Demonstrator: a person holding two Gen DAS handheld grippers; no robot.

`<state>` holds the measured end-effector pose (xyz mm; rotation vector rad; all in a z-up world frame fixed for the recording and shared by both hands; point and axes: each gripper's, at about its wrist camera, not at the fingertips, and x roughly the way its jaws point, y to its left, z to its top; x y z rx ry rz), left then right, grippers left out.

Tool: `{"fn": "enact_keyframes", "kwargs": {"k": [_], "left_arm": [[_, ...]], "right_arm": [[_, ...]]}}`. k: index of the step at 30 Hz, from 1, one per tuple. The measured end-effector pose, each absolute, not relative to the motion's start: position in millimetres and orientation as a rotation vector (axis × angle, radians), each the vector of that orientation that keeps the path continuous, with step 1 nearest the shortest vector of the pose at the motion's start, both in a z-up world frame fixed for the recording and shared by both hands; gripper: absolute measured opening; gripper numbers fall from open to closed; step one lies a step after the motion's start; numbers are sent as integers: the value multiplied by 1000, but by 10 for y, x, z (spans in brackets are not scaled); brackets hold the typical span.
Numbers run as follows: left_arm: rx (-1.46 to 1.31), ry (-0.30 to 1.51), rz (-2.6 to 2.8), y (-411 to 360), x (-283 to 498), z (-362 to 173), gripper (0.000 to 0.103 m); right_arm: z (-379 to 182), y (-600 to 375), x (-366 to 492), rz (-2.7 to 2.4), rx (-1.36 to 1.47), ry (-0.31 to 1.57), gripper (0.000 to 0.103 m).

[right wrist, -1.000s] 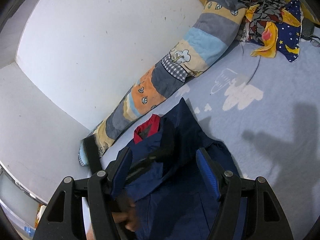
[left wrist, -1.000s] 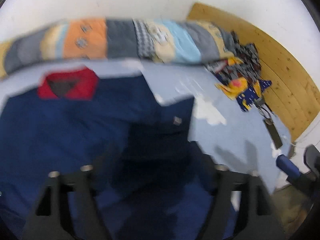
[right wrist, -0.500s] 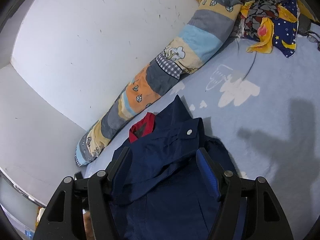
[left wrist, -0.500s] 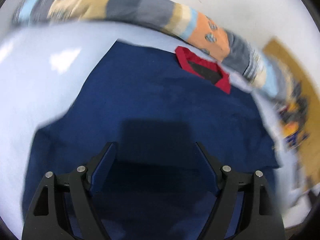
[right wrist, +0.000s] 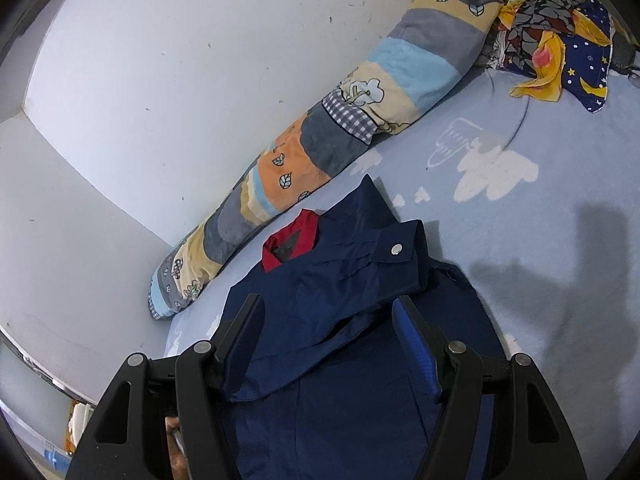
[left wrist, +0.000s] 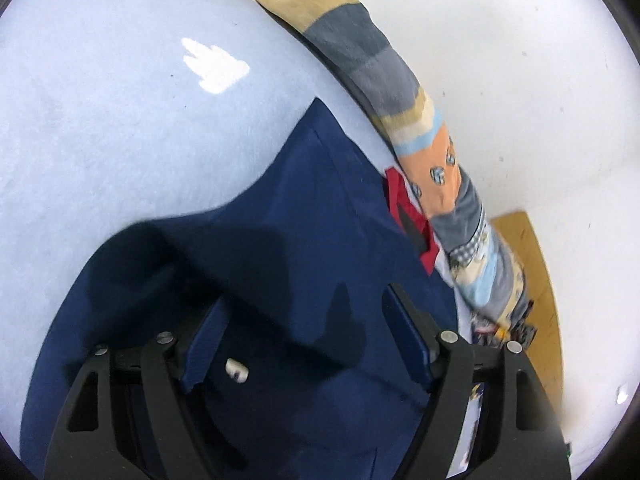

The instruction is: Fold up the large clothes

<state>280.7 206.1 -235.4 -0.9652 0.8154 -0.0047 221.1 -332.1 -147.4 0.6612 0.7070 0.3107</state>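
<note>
A navy jacket (left wrist: 320, 208) with a red collar (left wrist: 404, 208) lies flat on the light blue sheet (left wrist: 100, 140). My left gripper (left wrist: 306, 300) hovers low over its left part, and its jaws are closing a little. Cloth lies under and between them, with a white snap (left wrist: 236, 370) by the left finger, but the pads do not press it. In the right wrist view the jacket (right wrist: 340, 280) has one sleeve folded across its chest, cuff snap (right wrist: 396, 249) up. My right gripper (right wrist: 328, 302) stands open above that sleeve.
A long patchwork bolster (right wrist: 320, 136) runs along the white wall behind the jacket. A pile of patterned clothes (right wrist: 560, 40) sits at the far right by a wooden board (left wrist: 532, 280). Bare sheet (right wrist: 560, 240) spreads right of the jacket. A hand (right wrist: 176, 432) shows at the bottom left.
The left gripper laid the sleeve across the jacket, then swung to the jacket's other side while rolling. The right gripper has hardly moved.
</note>
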Motion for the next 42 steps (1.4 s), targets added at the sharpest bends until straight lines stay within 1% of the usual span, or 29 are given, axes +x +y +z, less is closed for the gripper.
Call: {"fn": "enact_keyframes", "kwargs": {"k": [2, 3, 4, 5, 7, 9, 11, 12, 14, 16, 19, 22, 24, 26, 28, 30, 33, 34, 35, 37, 40, 42], "left_arm": [[-1003, 789, -11, 2104, 2816, -2363, 76], [-1015, 747, -8, 2124, 2797, -2343, 76], [-1023, 711, -7, 2153, 2772, -2323, 67], [-1035, 654, 12, 2217, 2729, -2288, 55], [-1084, 576, 69, 2407, 2628, -2272, 50], [-1169, 518, 143, 2657, 2490, -2354, 50], [-1188, 473, 280, 2833, 2335, -2423, 49], [-1222, 465, 344, 2978, 2214, -2507, 49], [-1321, 471, 311, 3146, 2118, -2672, 48], [-1311, 492, 282, 3207, 2054, -2650, 48], [-1127, 502, 260, 3076, 2077, -2326, 49], [-947, 555, 170, 2782, 2333, -2016, 49], [-736, 656, 106, 2418, 2705, -1788, 49], [-480, 747, 78, 1973, 3077, -1623, 52], [-252, 821, 62, 1481, 3308, -1685, 52], [-110, 873, 36, 1149, 3477, -1833, 52], [-35, 985, 123, 1122, 3642, -2141, 53], [-47, 1033, 152, 1142, 3677, -2233, 57], [-60, 1038, 165, 1163, 3669, -2239, 58], [15, 1016, 209, 1036, 3671, -2115, 57], [17, 925, 105, 714, 3576, -1873, 57], [87, 896, 40, 339, 3547, -1811, 62]], "right_arm": [[-1476, -3287, 2223, 314, 648, 712, 69], [-1475, -3272, 2231, 319, 645, 714, 69], [-1471, -3268, 2238, 320, 645, 714, 69], [-1469, -3261, 2240, 318, 644, 712, 69], [-1471, -3243, 2249, 319, 643, 712, 69], [-1484, -3244, 2254, 319, 638, 715, 69], [-1496, -3236, 2265, 322, 637, 721, 69], [-1497, -3237, 2268, 321, 637, 722, 69], [-1498, -3239, 2271, 323, 638, 722, 69], [-1502, -3228, 2272, 323, 636, 723, 69], [-1512, -3184, 2278, 325, 635, 728, 69], [-1517, -3145, 2276, 324, 627, 730, 69], [-1517, -3114, 2284, 316, 608, 732, 69], [-1543, -3082, 2303, 296, 580, 747, 69], [-1583, -3060, 2339, 268, 556, 766, 69], [-1633, -3065, 2379, 242, 547, 793, 69], [-1709, -3121, 2412, 231, 577, 826, 69], [-1710, -3146, 2410, 228, 582, 828, 69], [-1703, -3159, 2407, 226, 580, 827, 69], [-1680, -3177, 2402, 222, 579, 817, 69], [-1675, -3148, 2415, 223, 575, 823, 69], [-1693, -3138, 2425, 227, 572, 837, 69]]}}
